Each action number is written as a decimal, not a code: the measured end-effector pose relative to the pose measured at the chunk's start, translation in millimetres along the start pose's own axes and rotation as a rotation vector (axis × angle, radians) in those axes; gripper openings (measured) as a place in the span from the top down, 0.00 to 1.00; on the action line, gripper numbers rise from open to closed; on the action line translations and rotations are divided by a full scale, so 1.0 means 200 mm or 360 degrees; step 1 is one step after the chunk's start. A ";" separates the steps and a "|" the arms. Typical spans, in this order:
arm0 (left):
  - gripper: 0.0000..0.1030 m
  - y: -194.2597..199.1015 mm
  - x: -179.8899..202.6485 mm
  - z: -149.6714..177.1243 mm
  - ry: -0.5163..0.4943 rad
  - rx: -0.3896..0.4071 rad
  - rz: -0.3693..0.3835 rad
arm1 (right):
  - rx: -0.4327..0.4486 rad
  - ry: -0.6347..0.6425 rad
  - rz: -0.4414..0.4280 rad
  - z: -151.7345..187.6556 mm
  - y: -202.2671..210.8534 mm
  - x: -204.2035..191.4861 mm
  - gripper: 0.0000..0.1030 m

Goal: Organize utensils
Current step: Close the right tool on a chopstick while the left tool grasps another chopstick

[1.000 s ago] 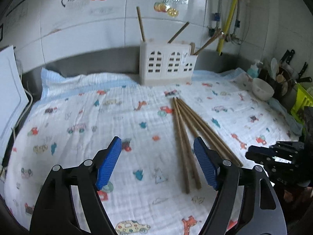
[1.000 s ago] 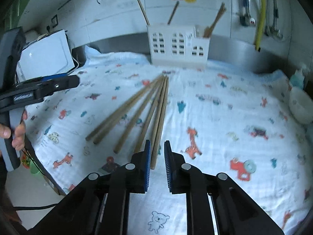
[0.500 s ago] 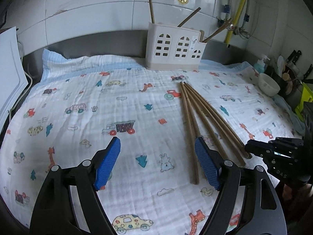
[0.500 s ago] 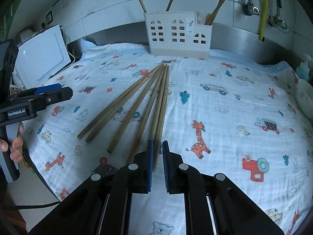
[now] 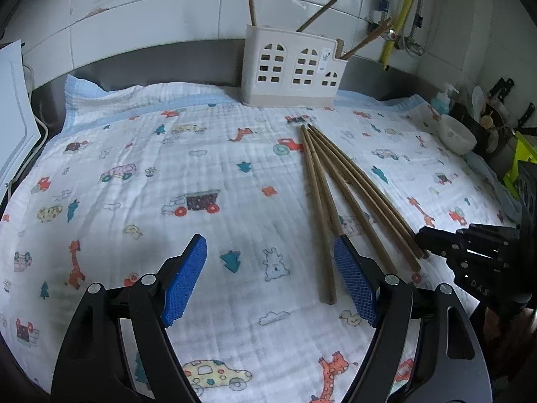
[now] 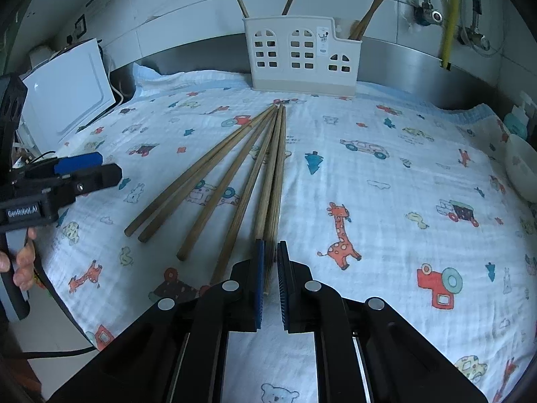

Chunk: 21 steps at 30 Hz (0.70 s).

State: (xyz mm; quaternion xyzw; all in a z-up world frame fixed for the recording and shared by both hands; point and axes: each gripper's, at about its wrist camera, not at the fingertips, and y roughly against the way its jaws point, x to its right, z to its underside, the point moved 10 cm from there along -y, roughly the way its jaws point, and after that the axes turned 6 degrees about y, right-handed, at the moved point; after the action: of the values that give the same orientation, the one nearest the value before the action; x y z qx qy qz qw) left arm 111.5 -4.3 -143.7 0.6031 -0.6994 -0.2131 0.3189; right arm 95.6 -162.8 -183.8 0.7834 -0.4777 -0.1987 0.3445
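Wooden chopsticks (image 6: 235,181) fanned ahead of both hand-held grippers.
Right hand-held gripper (image 6: 269,280) has just closed on one chopstick's near end; left hand-held gripper (image 5: 268,278) gapes wide, empty, chopsticks beside its right pad.

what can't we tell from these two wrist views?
- Right gripper: whether its fingers pinch a chopstick; its end lies hidden between the pads.
- Holder: chopstick count per compartment, walls hide them.
- Left view: one chopstick's near end, hidden by left gripper finger.
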 end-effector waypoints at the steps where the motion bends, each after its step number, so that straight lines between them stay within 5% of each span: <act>1: 0.25 0.00 0.00 0.00 0.0000 -0.0003 0.0000 | -0.0004 0.0017 0.0012 0.00 0.00 0.00 0.93; 10: 0.26 -0.01 0.02 0.01 0.0002 -0.0014 0.0031 | -0.0005 -0.0014 0.0016 0.02 -0.01 0.01 0.93; 21: 0.67 -0.12 0.17 0.08 -0.0072 -0.0134 0.0132 | 0.0037 -0.0108 -0.0006 0.03 0.04 0.08 0.94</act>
State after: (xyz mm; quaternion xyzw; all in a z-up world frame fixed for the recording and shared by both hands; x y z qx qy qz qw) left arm 114.9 -42.7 -165.1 0.5547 -0.7211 -0.2425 0.3368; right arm 94.5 -181.6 -181.3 0.7811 -0.4898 -0.2202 0.3187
